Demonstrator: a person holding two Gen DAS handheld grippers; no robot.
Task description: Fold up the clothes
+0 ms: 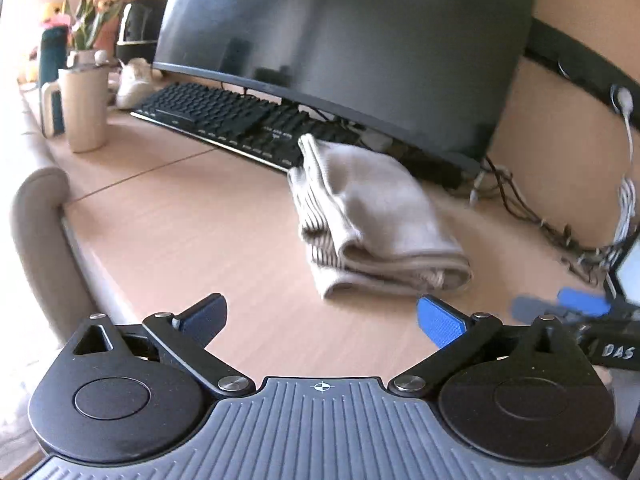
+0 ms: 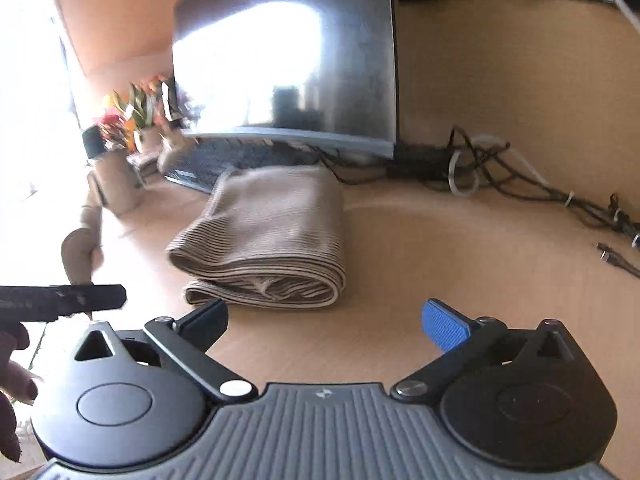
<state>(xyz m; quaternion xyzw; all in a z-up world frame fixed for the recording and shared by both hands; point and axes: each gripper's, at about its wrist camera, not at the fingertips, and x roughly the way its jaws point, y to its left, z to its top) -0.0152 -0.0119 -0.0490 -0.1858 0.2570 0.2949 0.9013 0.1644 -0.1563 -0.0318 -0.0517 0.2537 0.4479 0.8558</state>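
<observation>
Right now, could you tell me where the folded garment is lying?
The garment lies folded on the desk, right of centre in the left wrist view, just in front of the keyboard and monitor.

Bare desk (image 1: 192,232) lies open before the folded garment (image 1: 372,216); keyboard (image 1: 224,116) and monitor (image 1: 344,40) block behind.

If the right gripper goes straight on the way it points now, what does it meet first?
Most likely the folded beige garment, lying on the desk just ahead, slightly left of the line. The right gripper is open with nothing between its fingers. Depth is hard to judge; a low approach may touch the desk first.
</observation>
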